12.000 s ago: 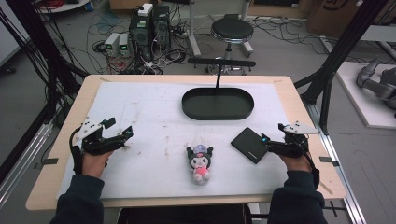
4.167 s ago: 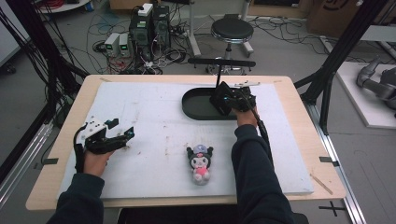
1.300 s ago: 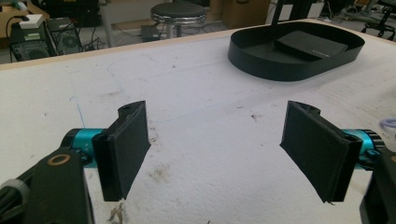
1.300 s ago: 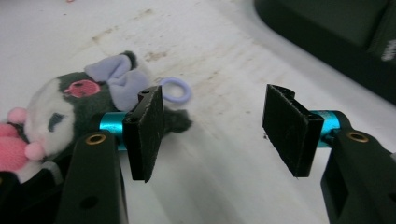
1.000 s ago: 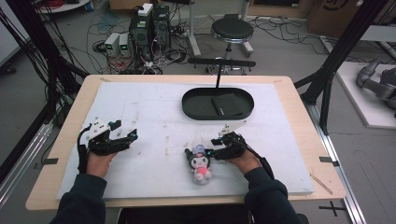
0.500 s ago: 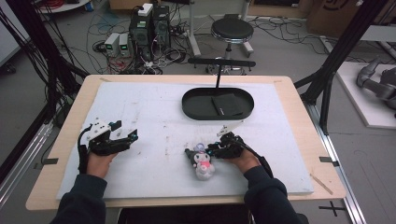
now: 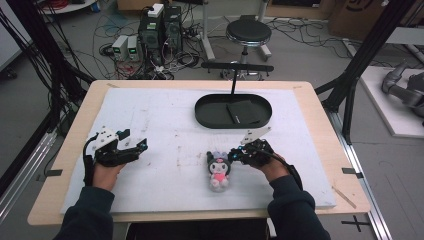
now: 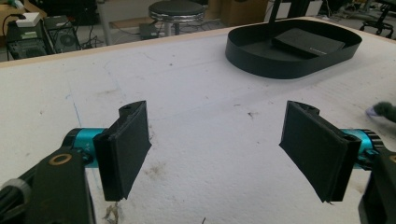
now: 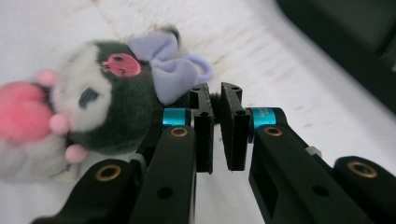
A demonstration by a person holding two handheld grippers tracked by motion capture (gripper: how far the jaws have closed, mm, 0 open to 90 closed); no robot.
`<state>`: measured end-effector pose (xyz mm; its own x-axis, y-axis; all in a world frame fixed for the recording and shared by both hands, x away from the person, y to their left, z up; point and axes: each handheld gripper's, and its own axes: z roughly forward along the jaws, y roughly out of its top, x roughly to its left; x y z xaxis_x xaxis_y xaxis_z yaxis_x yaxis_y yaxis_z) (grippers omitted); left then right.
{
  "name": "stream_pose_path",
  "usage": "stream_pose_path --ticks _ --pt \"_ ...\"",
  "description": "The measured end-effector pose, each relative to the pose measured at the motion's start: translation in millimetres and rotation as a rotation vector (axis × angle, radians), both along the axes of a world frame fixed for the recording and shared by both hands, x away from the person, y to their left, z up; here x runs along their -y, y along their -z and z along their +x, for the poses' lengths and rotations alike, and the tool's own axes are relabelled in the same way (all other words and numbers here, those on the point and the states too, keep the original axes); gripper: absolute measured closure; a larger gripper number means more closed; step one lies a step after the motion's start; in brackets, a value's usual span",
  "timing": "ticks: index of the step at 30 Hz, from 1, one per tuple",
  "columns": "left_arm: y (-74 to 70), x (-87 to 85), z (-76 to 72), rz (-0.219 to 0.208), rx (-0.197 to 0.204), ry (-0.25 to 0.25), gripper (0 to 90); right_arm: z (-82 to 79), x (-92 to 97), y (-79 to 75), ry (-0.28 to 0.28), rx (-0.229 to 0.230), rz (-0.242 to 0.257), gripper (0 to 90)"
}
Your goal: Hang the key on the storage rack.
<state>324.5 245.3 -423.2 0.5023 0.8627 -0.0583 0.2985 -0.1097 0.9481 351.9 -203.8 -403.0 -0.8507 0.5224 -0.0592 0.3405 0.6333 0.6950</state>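
Pinching a dark tuft of the plush doll's (image 9: 100, 109) ear at its tips, the right gripper (image 7: 239, 154) has just been closing and its flat black jaws now stand nearly pressed together, with teal collars and brass rivets showing behind them in the right gripper view. That doll (image 7: 219, 169) is soft and fuzzy, with a black hood, white face, a lilac bow and a pink heart on its chest; it lies on its back near the table's 6 o'clock edge, just at 9 o'clock of the right gripper. Well away toward 9 o'clock of the doll, the left gripper (image 7: 134, 147) rests on the mat with its ribbed, wedge-shaped pads spread wide and holding nothing.

At 12 o'clock of the doll sits an oval black tray (image 7: 206, 111) with a low smooth wall; inside it lies a flat, matte black rectangular case (image 7: 243, 112).

Everything stands on a white foam mat (image 7: 165, 125), scuffed and speckled with dirt, which covers a pale wooden table (image 7: 312, 107). Beyond the far edge are a round black stool (image 7: 248, 32), computer boxes (image 7: 160, 22) and tangled cables on a grey floor.
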Motion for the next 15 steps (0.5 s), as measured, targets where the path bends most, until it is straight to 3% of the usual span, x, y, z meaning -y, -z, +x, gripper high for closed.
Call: stream_pose_path --ticks 4,8,11,15 --pt "0.0 -0.9 0.3 0.003 0.002 0.000 23.5 0.6 10.1 -13.5 0.034 0.062 -0.042 85.3" --pt "-0.5 0.9 0.3 -0.001 0.000 0.002 23.5 10.2 21.2 -22.0 0.058 0.133 -0.143 85.2" --pt "-1.1 1.6 0.9 0.004 0.002 0.007 23.5 20.1 19.7 -22.3 0.058 0.137 -0.203 85.2" --pt "-0.6 1.1 2.0 -0.006 0.001 0.001 23.5 28.7 11.6 -13.2 0.105 0.131 -0.246 86.9"
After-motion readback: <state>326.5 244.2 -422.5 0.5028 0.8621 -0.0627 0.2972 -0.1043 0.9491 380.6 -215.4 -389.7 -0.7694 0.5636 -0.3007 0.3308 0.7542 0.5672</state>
